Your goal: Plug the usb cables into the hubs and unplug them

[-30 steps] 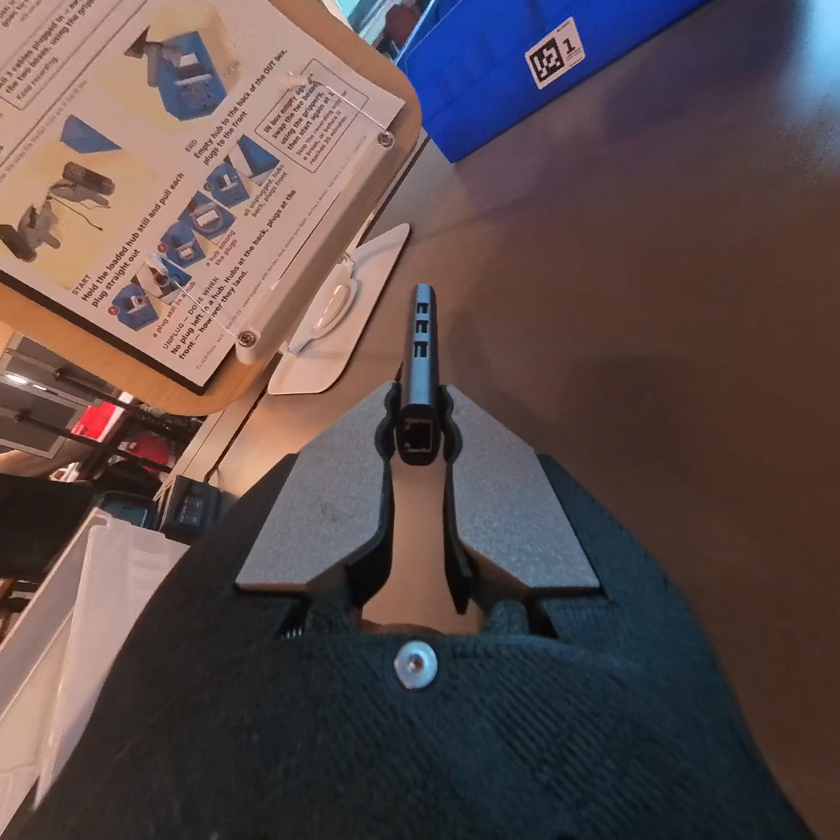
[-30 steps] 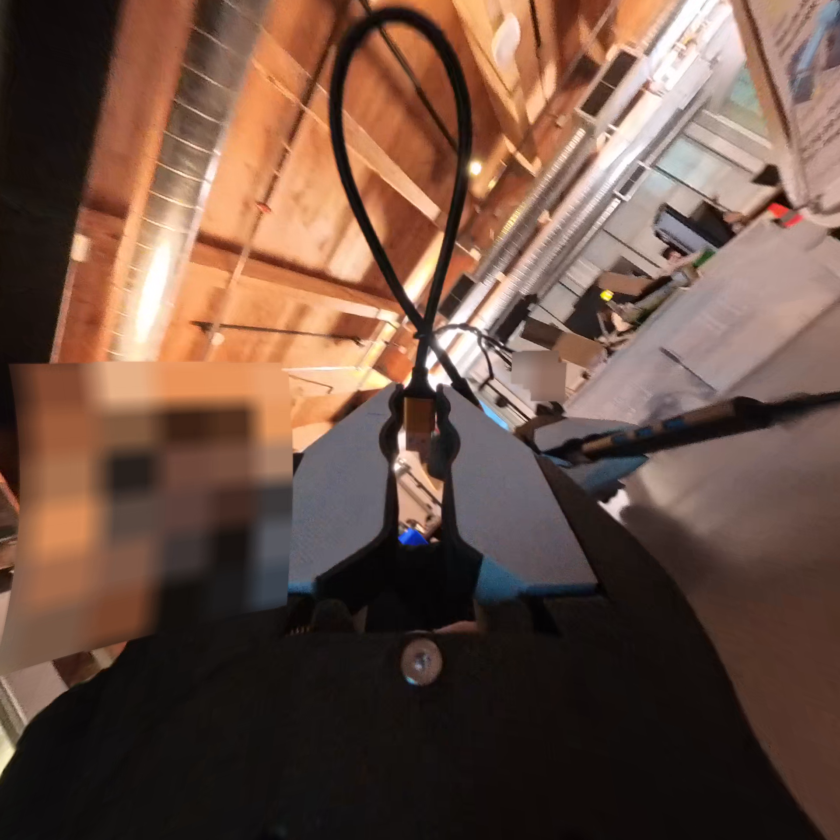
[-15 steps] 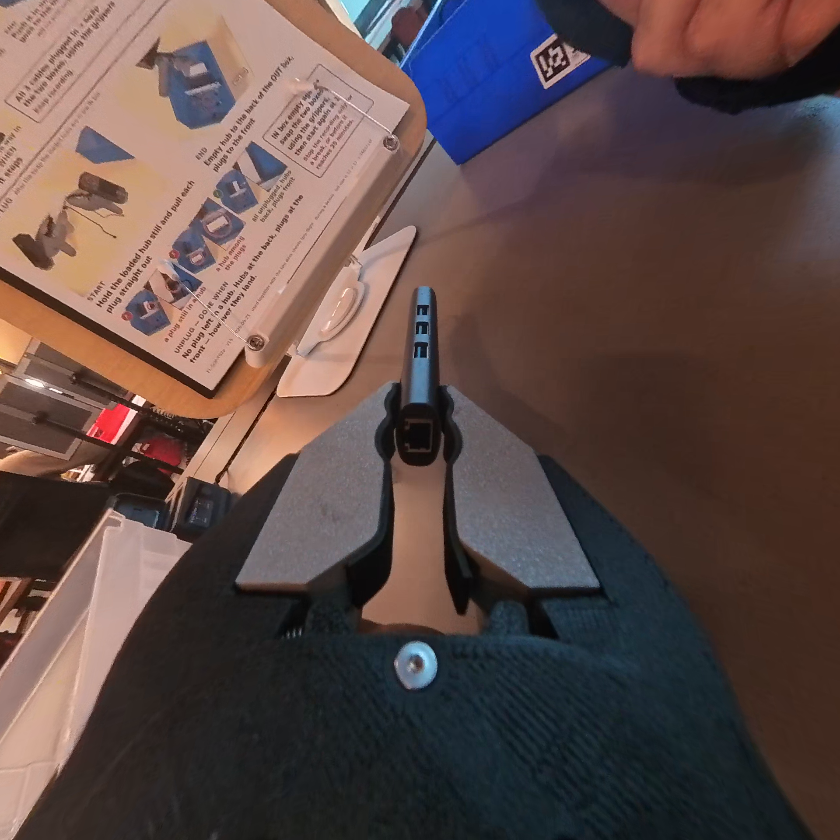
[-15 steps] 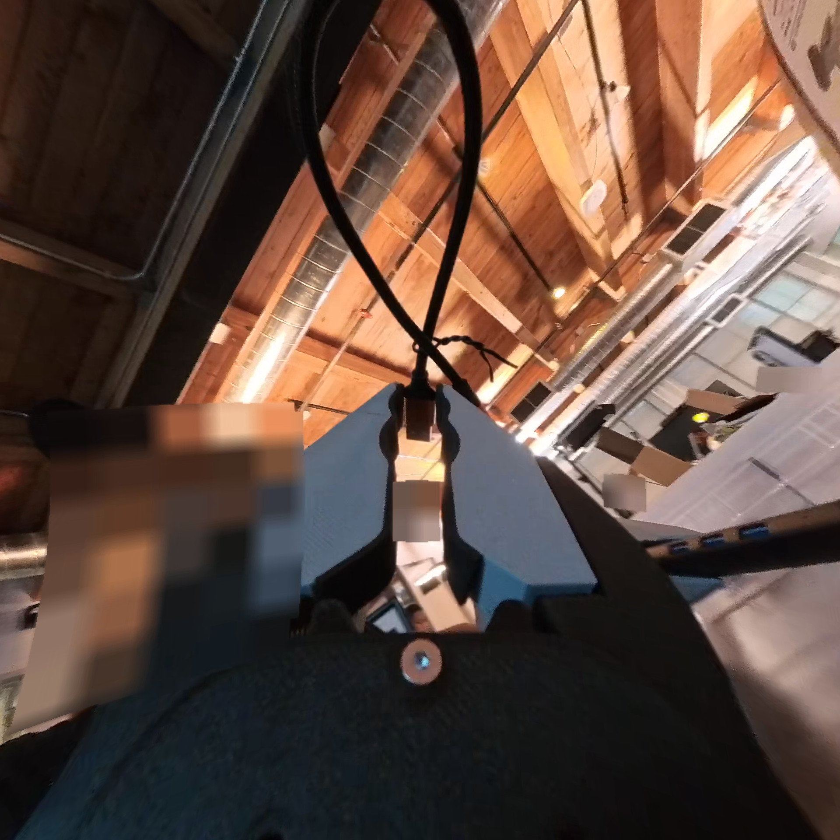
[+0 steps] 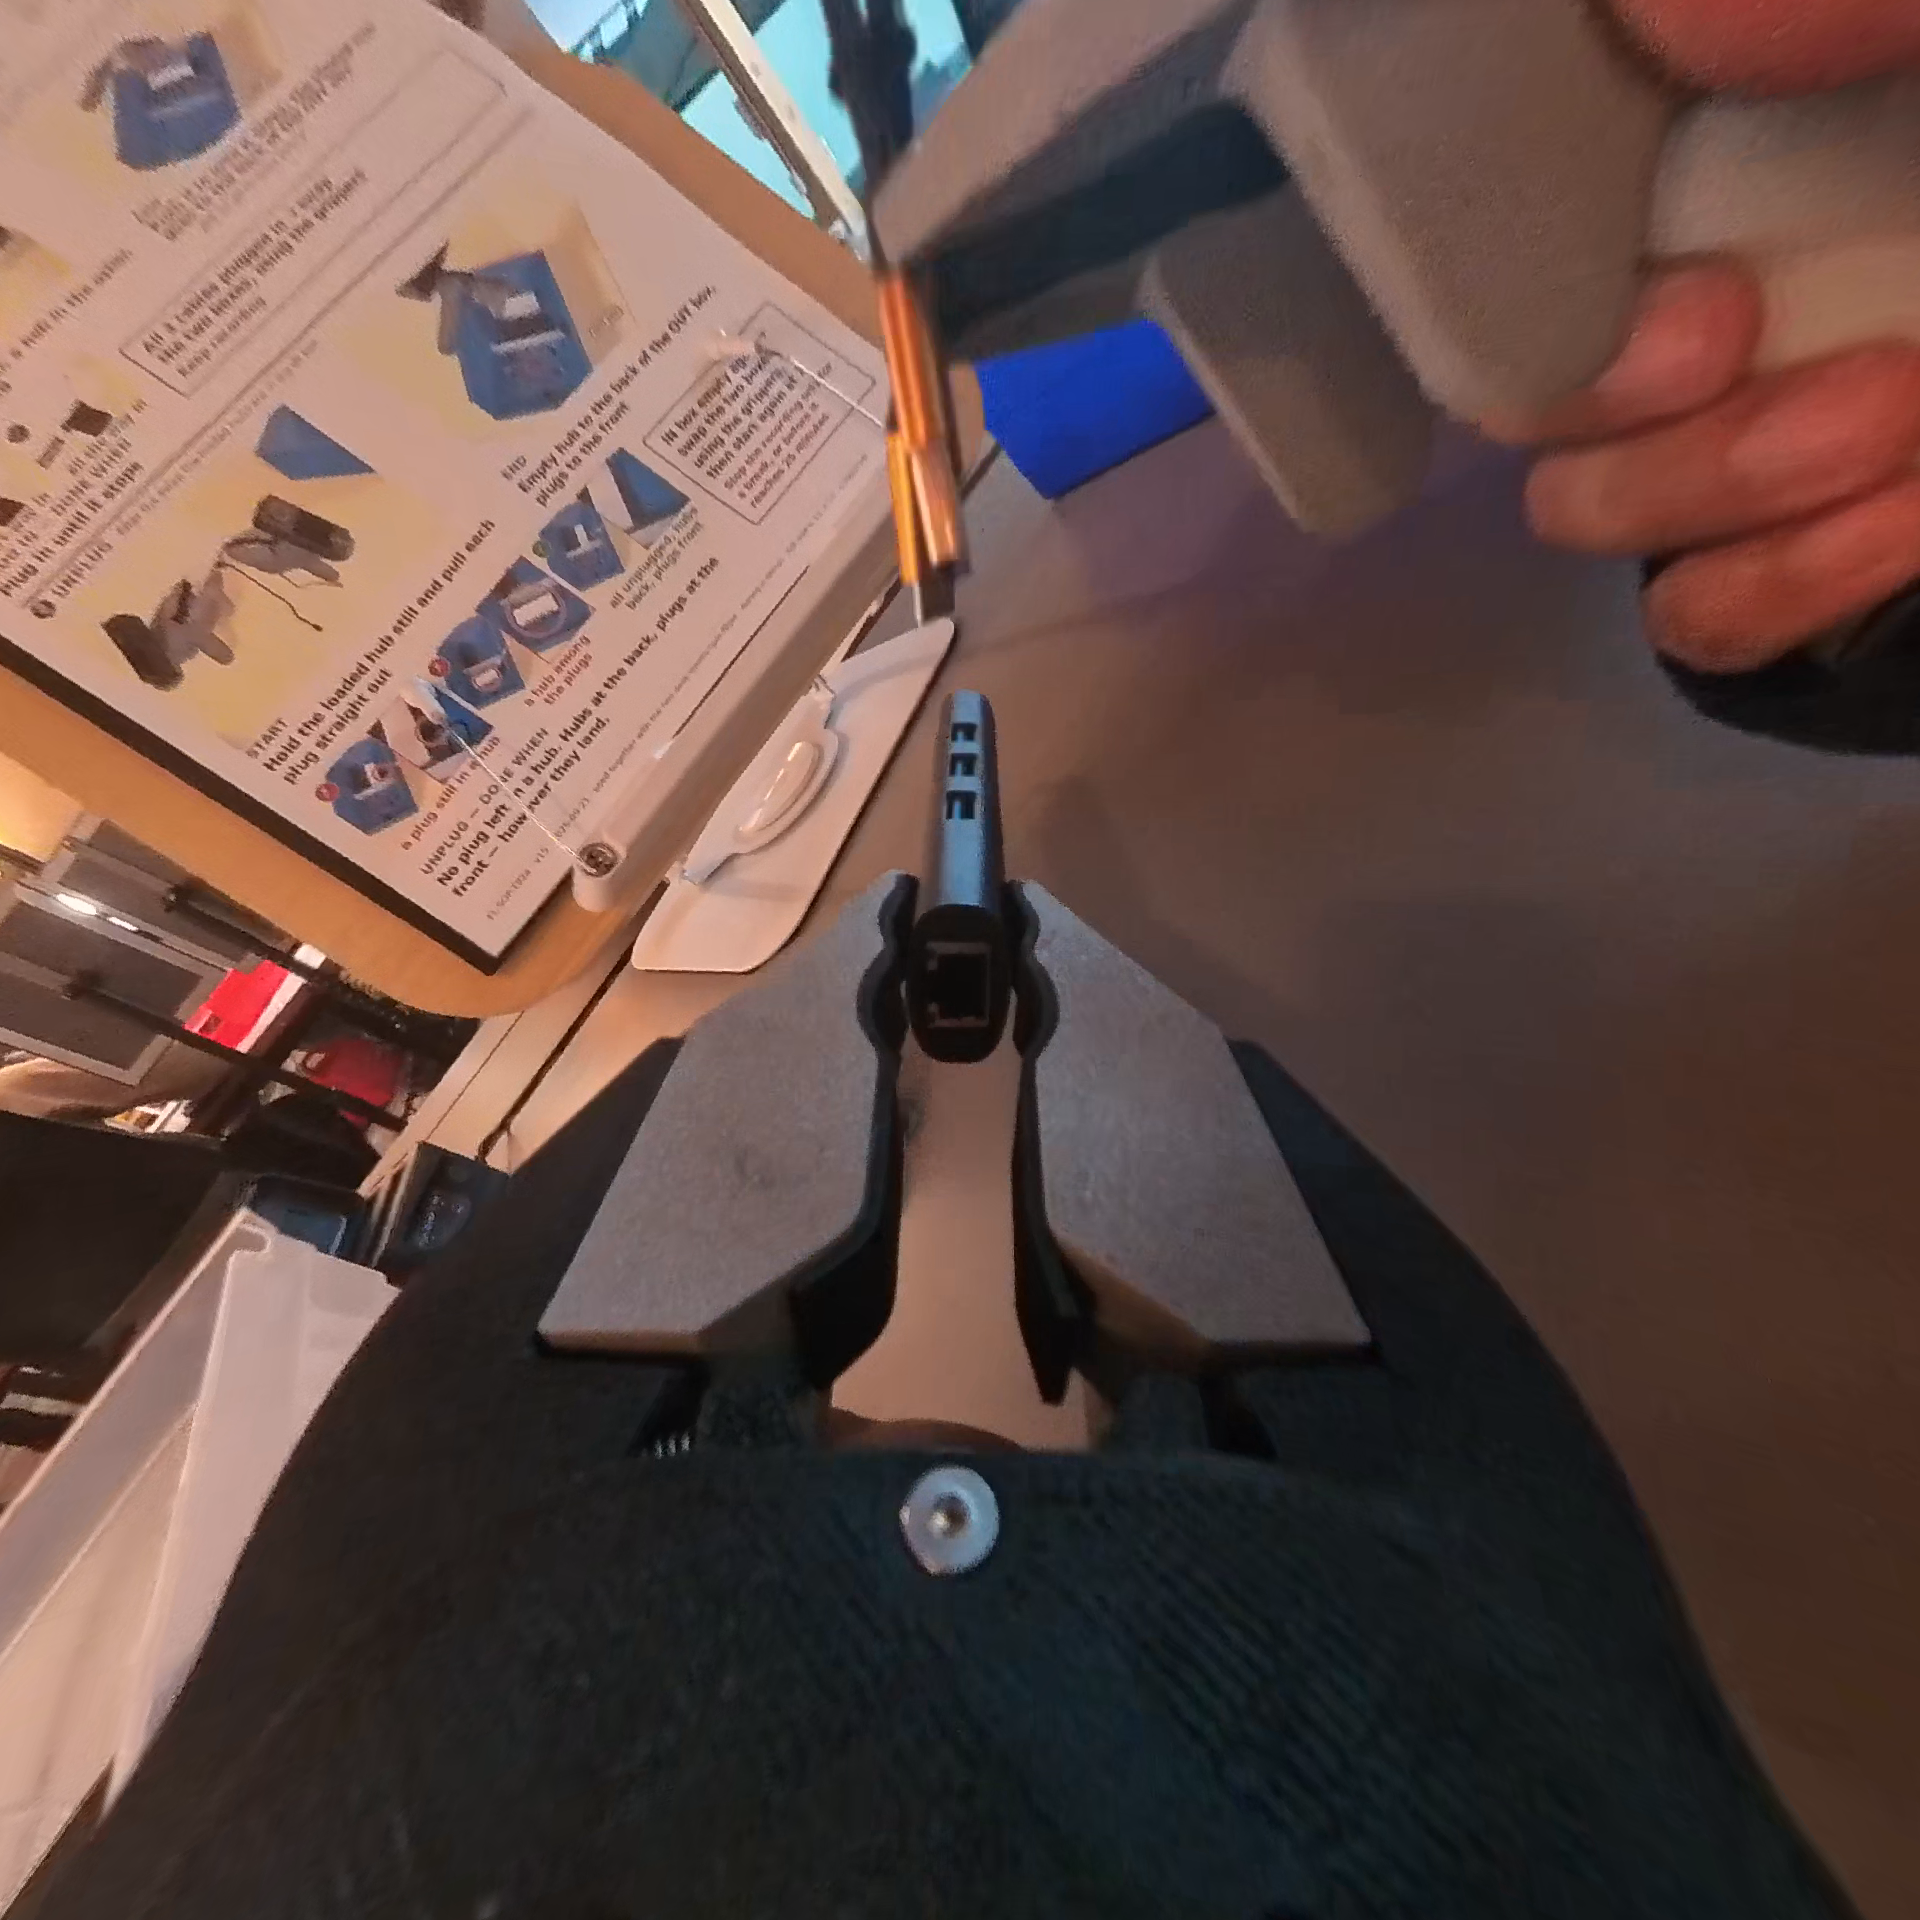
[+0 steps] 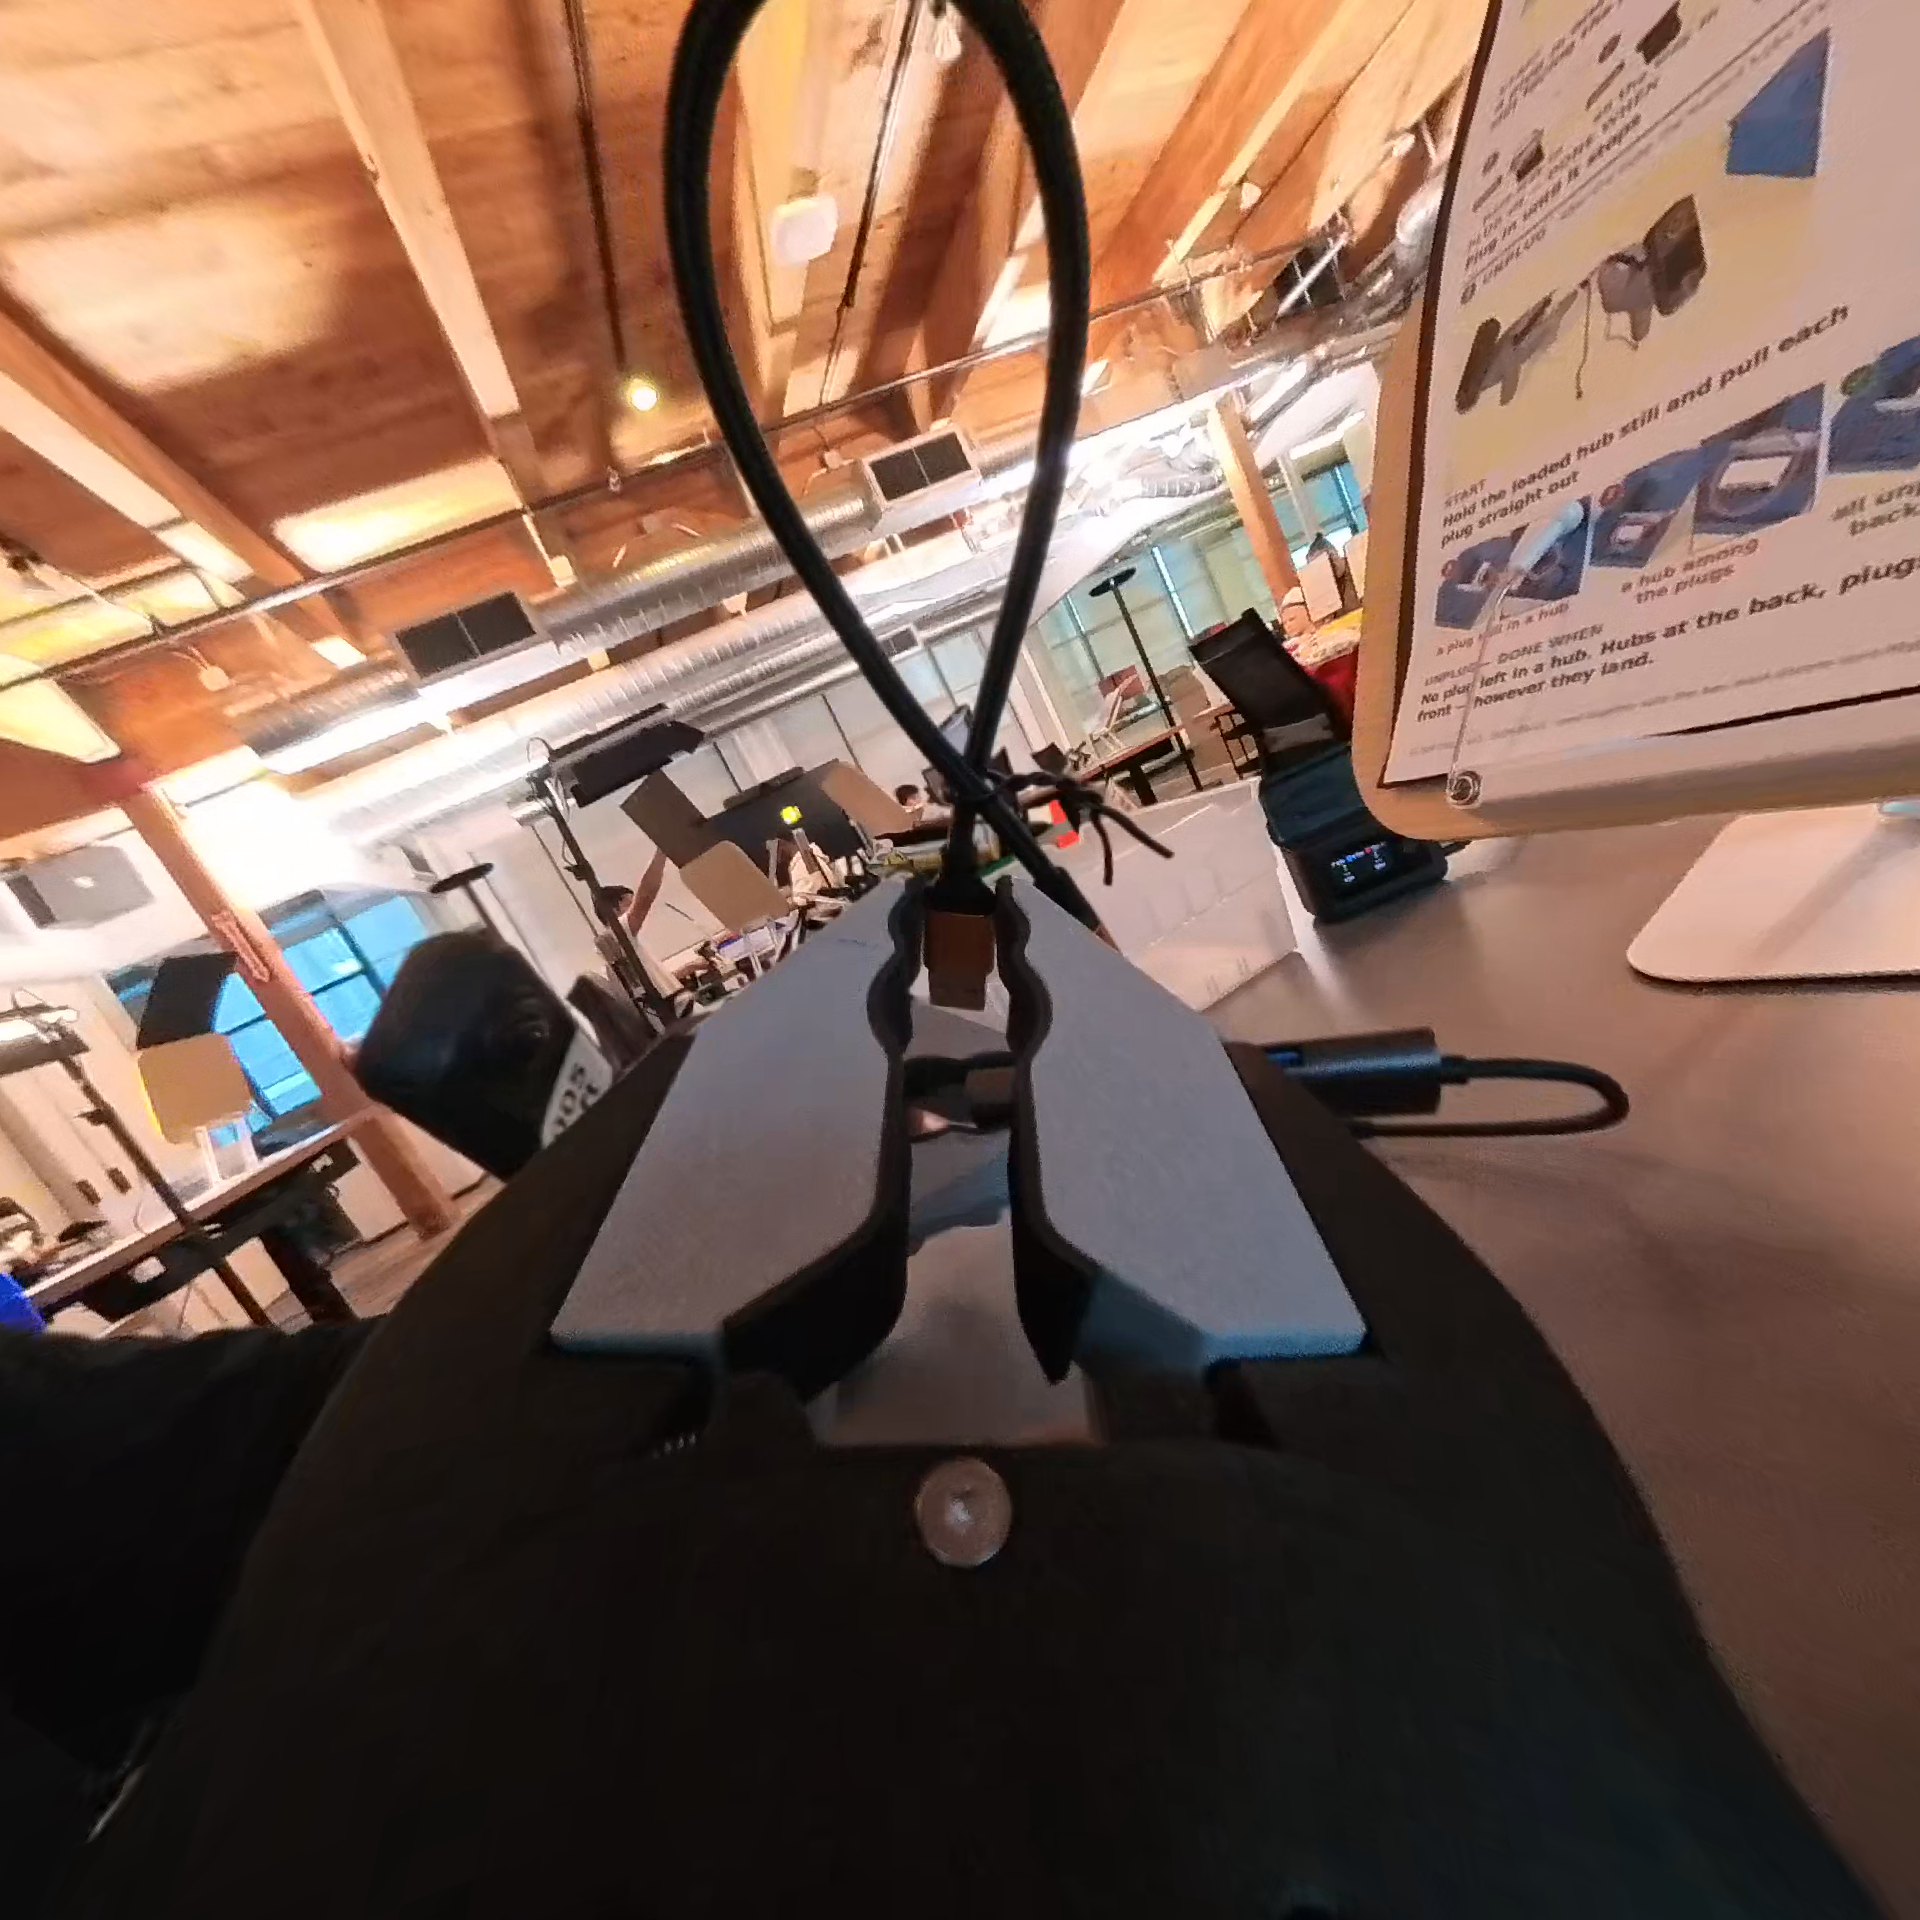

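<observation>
My left gripper (image 5: 961,935) is shut on the near end of a dark grey USB hub (image 5: 964,821), which points forward over the brown table (image 5: 1455,1039) with its row of ports facing up. My right gripper (image 6: 956,935) is shut on the copper-coloured plug (image 6: 956,961) of a black USB cable (image 6: 717,416), whose tied loop stands up in front. In the left wrist view the right gripper (image 5: 904,249) comes in from the upper right, held by a hand (image 5: 1745,488). Its plug (image 5: 923,468) hangs tip-down just above the hub's far end, not touching it.
An instruction sheet on a wooden board (image 5: 364,468) stands at the left on a white base (image 5: 790,831). A blue bin (image 5: 1091,416) is behind it and a white bin (image 5: 156,1455) is off the table edge. The hub's pigtail cable (image 6: 1538,1091) lies on the table. Some 8 cm of space lies between my two pairs of fingers.
My right gripper has swung down from pointing at the ceiling and moved in over the hub with the plug. My left gripper keeps the hub almost still.
</observation>
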Tool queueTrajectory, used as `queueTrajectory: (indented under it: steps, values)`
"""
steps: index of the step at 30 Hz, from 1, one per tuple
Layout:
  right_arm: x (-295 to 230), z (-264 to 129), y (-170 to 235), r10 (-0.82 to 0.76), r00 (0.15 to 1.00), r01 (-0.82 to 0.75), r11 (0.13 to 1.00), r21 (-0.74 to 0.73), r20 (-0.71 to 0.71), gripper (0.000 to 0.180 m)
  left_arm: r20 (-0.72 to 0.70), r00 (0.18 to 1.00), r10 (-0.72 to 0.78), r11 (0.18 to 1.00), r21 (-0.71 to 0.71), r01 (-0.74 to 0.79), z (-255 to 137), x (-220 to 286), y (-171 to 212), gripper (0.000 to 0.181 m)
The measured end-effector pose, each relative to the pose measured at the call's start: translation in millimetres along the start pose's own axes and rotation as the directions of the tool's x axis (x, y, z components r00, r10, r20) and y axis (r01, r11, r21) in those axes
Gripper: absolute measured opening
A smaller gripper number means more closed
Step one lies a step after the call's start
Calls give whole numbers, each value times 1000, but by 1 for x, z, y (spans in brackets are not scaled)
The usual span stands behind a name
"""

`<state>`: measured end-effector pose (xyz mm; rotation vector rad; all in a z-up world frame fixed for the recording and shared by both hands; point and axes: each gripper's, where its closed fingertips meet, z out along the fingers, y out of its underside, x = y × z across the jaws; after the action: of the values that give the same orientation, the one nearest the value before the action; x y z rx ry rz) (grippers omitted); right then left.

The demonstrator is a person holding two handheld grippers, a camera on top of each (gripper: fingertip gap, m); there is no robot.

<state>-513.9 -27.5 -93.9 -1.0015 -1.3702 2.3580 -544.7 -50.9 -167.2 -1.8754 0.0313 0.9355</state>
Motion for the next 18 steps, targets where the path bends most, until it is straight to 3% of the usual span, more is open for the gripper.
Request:
queueTrajectory:
  steps: [4,9,18]
  values:
    - [6,5,11,-92,994,87,994,-70,-66,10,-5,999,-36,999,40,37,-4,-1,-10,14]
    - [4,11,15,-324,937,304,941,-151,-133,10,-30,998,-60,997,52,62,-5,4,-15,14]
    - [3,11,18,-303,944,283,947,-154,-131,11,-27,994,-110,991,70,112,-12,-3,-16,14]
